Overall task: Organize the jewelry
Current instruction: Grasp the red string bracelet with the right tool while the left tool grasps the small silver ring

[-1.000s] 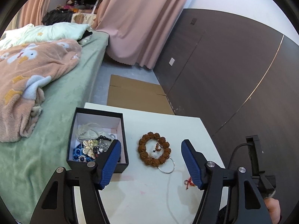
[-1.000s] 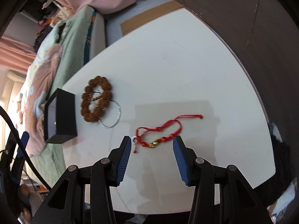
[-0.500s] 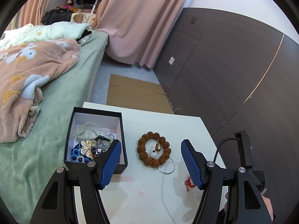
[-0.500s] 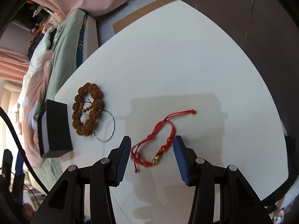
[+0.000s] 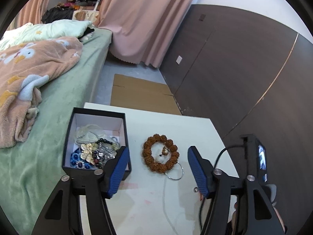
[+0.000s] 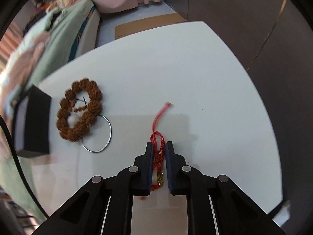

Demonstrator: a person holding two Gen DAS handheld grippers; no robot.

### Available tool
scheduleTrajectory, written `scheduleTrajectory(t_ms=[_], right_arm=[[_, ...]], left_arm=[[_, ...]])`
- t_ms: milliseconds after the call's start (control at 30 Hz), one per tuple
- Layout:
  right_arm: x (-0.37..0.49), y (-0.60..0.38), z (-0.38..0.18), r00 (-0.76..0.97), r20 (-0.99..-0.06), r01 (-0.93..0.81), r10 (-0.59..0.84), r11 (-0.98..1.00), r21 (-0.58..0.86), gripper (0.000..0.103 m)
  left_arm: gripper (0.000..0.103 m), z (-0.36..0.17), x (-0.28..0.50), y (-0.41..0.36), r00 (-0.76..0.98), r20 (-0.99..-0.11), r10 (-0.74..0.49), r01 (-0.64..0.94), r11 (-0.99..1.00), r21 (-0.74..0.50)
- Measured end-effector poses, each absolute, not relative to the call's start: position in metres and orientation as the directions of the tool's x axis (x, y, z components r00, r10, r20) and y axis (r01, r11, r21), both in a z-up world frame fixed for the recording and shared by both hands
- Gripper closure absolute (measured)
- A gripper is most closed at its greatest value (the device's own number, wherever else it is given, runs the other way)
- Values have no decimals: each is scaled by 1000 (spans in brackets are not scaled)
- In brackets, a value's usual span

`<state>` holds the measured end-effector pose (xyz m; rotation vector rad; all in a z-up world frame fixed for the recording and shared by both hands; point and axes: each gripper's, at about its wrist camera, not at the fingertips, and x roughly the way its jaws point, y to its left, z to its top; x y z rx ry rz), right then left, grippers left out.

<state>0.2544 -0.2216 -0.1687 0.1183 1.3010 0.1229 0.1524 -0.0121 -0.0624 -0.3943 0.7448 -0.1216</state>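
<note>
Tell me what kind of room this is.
Most likely a bedroom: a bed with a peach blanket stands beside the white table, pink curtains hang behind it, and clothes are piled in the far corner.

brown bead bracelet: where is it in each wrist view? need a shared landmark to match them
Left wrist: the brown bead bracelet lies at centre, low, on the white table, right of the black jewelry box.
Right wrist: the bracelet sits at left of centre, again just right of the box.
Shared landmark: the thin silver ring touching the bracelet's near edge.
</note>
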Motion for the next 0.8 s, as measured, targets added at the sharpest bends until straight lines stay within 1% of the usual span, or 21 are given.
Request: scheduleTrajectory(t_ms=[133, 167, 367, 467, 600, 800], right_arm=[[254, -245, -161, 278, -930, 22, 240, 966, 256, 90], [254, -248, -158, 286, -924, 25, 253, 962, 272, 90], [253, -265, -143, 324, -884, 36, 337, 929, 367, 90], [252, -271, -136, 340, -874, 39, 346, 924, 381, 90], [250, -286, -129, 359, -861, 43, 360, 915, 401, 90], [252, -300, -120, 384, -850, 65, 359, 909, 413, 90]], left_arm=[[55, -67, 155, -22, 718, -643, -266, -7, 921, -389], [56, -68, 156, -26, 714, -645, -272, 0, 922, -388], [59, -79, 161, -52, 685, -666, -295, 45, 930, -366], [62, -87, 165, -67, 665, -681, -307, 73, 934, -349], [62, -100, 169, -87, 626, -702, -340, 101, 928, -359], [62, -117, 169, -118, 586, -735, -340, 150, 937, -314]])
